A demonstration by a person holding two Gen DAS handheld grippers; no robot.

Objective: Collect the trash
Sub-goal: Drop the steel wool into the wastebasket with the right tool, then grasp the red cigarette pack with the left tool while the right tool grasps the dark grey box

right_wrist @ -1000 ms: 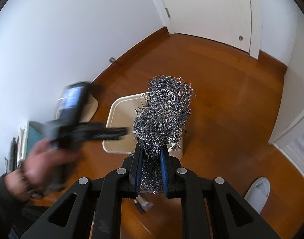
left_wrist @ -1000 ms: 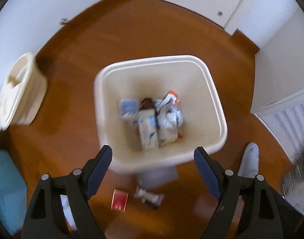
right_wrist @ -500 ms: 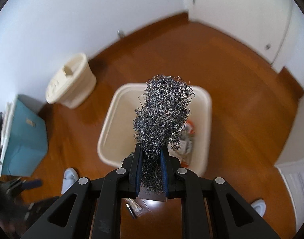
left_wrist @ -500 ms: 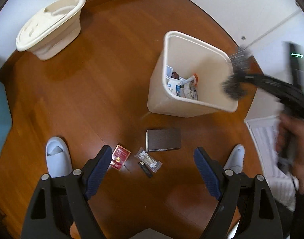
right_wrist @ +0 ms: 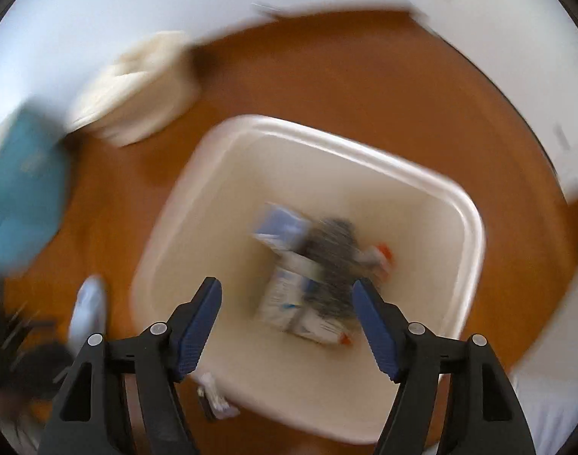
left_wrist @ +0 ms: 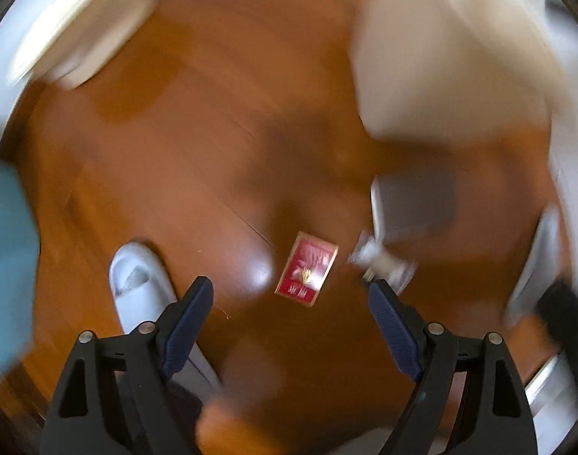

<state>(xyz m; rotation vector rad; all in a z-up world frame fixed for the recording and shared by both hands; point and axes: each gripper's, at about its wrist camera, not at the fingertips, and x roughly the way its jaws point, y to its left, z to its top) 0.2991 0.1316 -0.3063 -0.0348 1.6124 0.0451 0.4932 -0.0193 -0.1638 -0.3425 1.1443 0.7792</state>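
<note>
My left gripper is open and empty, low over the wooden floor. A red packet lies just ahead between its fingers. A clear wrapper and a grey box lie to its right, below the cream bin. My right gripper is open and empty above the cream bin. The grey steel-wool wad lies inside on several wrappers. Both views are blurred.
A cream lidded tub stands by the wall, also in the left wrist view. A blue box is at the left. My white slippers stand on the floor. A small wrapper lies beside the bin.
My right gripper has opened and the steel wool has dropped into the bin. My left gripper has swung down and closer to the red packet on the floor.
</note>
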